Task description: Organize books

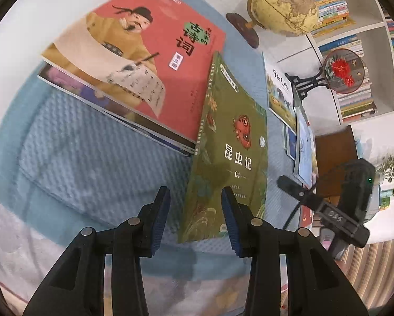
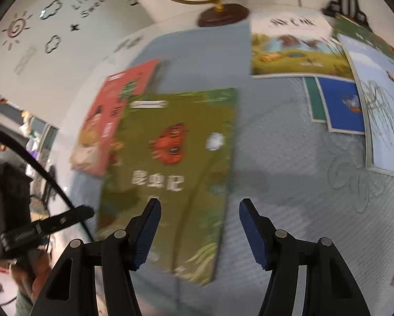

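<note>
Left gripper (image 1: 195,218) pitched down, lower centre, jaws parted, empty, over green book (image 1: 228,152). Right gripper (image 2: 199,233) likewise tilted down, jaws apart, holding nothing.

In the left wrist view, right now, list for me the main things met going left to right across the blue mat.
Red poetry book → green insect book → right gripper.

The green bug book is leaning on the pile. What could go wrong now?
The green book rests tilted, one edge propped on the red book topping the pile, so a nudge could make it slide onto the blue cloth. Both tongs, left and right, are open and empty; a corner pinch might bend the thin cover. The pile itself sits uneven and may shift.
</note>
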`<action>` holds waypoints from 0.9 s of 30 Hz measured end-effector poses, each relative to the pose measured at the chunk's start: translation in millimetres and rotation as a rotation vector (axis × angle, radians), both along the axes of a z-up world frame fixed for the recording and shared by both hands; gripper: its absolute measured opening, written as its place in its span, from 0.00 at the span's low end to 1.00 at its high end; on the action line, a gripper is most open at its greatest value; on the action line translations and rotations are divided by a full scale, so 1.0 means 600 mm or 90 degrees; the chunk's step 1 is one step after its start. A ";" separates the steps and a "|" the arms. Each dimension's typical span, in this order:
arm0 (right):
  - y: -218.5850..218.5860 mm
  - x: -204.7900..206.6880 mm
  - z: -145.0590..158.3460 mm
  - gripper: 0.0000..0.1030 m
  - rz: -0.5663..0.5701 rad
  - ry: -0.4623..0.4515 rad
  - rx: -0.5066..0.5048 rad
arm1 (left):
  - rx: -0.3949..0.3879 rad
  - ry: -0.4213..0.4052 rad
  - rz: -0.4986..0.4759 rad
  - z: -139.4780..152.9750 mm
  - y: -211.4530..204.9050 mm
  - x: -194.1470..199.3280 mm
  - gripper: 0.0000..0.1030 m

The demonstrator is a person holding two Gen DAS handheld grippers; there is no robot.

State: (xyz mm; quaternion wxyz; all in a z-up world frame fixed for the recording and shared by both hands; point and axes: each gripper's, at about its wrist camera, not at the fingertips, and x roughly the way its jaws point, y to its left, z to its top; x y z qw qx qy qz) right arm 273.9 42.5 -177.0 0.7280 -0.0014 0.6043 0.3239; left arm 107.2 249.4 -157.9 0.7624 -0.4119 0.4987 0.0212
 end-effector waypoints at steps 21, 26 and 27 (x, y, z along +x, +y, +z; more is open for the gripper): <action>-0.021 -0.111 -0.023 0.38 0.017 -0.007 0.001 | -0.091 -0.069 -0.058 -0.004 -0.049 -0.001 0.26; -0.020 -0.112 -0.021 0.39 0.018 -0.010 0.001 | -0.055 -0.063 -0.062 -0.002 -0.075 0.010 0.15; -0.021 -0.110 -0.021 0.39 0.013 -0.002 0.007 | -0.058 -0.059 -0.060 -0.004 -0.076 0.012 0.12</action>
